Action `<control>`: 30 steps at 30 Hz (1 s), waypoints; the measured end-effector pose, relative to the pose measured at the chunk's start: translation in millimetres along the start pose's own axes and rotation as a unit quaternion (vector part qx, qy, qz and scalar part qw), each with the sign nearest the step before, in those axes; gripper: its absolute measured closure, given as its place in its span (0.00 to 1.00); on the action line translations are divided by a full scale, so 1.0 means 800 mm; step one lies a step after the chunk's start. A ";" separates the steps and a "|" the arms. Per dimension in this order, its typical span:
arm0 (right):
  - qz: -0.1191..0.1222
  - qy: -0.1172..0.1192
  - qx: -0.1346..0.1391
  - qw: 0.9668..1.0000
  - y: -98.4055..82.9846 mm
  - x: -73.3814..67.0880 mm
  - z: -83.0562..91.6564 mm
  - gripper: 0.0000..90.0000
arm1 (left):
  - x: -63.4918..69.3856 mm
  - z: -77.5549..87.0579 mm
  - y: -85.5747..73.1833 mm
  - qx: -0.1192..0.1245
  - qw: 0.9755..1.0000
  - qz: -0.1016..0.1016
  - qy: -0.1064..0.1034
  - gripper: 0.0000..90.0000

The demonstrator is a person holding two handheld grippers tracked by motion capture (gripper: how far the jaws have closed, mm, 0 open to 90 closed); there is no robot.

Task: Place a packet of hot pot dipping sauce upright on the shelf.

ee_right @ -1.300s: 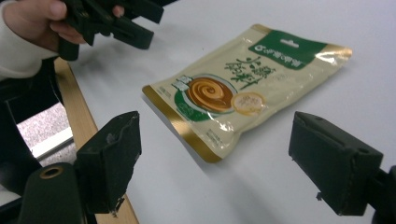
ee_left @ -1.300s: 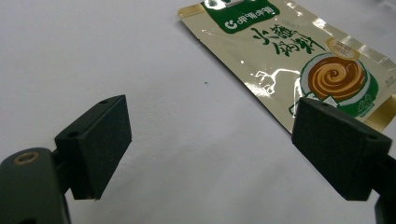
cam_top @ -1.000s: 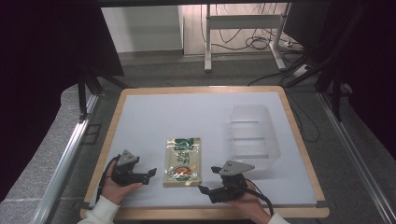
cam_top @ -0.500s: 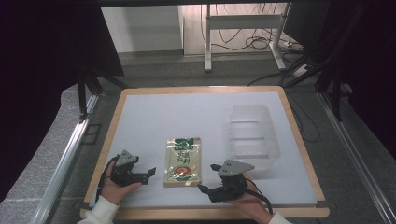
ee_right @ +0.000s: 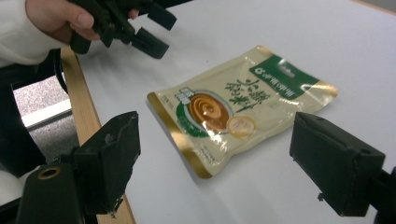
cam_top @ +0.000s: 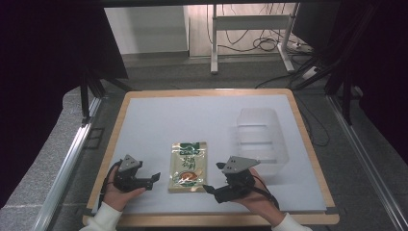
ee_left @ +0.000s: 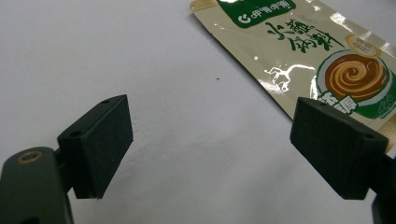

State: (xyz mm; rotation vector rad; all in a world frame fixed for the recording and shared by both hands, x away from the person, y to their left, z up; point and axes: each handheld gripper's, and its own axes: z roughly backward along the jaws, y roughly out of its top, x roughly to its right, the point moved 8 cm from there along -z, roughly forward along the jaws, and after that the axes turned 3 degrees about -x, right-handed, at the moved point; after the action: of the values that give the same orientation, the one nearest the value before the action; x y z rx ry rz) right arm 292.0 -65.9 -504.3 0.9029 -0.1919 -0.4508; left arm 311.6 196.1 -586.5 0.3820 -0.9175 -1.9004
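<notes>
Flanking the flat snack pouch (cam_top: 188,166), left gripper (cam_top: 153,178) jaws spread and empty, right gripper (cam_top: 212,188) jaws spread, pouch just ahead of both, untouched.

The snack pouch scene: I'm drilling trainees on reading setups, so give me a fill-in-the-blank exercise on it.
1. The snack pouch lies flat on the white table, ____ the left gripper and the right gripper.
2. Both grippers' jaws stand ____.
3. The clear plastic container stands to the pouch's ____.
4. The pouch's header band is coloured ____.

Missing words: between; open; right; green
</notes>
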 end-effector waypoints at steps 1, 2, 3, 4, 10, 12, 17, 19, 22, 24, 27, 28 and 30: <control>0.002 -0.001 -0.001 1.000 0.003 0.002 0.001 0.18 | 0.000 0.000 0.000 0.001 1.000 0.001 0.000 0.14; 0.002 -0.001 -0.001 1.000 0.003 0.002 0.001 0.18 | 0.000 0.000 0.000 0.001 1.000 0.001 0.000 0.14; 0.005 -0.003 0.000 1.000 0.010 0.005 0.004 0.18 | -0.001 0.001 0.001 0.002 1.000 0.002 0.001 0.14; 0.006 -0.004 0.001 1.000 0.013 0.007 0.004 0.18 | -0.001 0.001 0.001 0.002 1.000 0.003 0.001 0.14; 0.002 -0.007 0.007 1.000 0.032 0.017 0.006 0.20 | -0.001 0.001 0.000 0.002 1.000 0.003 0.001 0.14; 0.003 -0.006 0.006 1.000 0.036 0.018 0.006 0.21 | -0.001 0.001 0.000 0.000 1.000 0.003 0.000 0.14; 0.005 -0.010 0.012 1.000 0.066 0.034 0.010 0.22 | 0.001 0.000 0.000 -0.001 1.000 0.003 -0.003 0.14; 0.000 -0.012 0.008 1.000 0.074 0.042 0.009 0.22 | 0.001 0.000 0.000 0.002 1.000 0.002 -0.004 0.14; -0.008 -0.016 0.004 1.000 0.080 0.053 0.006 0.24 | 0.000 0.001 0.001 0.002 1.000 0.005 -0.006 0.14; -0.011 -0.019 0.000 1.000 0.083 0.060 0.004 0.25 | -0.001 0.002 0.001 0.003 1.000 0.002 -0.005 0.14; -0.013 -0.021 -0.010 1.000 0.086 0.068 -0.002 0.25 | -0.001 0.002 0.001 0.004 1.000 0.002 -0.004 0.14; -0.013 -0.021 -0.014 1.000 0.086 0.071 -0.005 0.25 | -0.001 0.002 0.001 0.004 1.000 0.003 -0.004 0.14; -0.015 -0.022 -0.024 0.999 0.087 0.076 -0.010 0.26 | -0.001 0.001 0.001 0.003 1.000 0.002 -0.004 0.14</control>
State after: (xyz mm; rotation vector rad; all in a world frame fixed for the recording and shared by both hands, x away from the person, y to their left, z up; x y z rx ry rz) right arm 370.0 -50.6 -456.0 0.8503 -0.2064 -0.5015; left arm 312.1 197.0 -585.5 0.3770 -0.9279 -1.8975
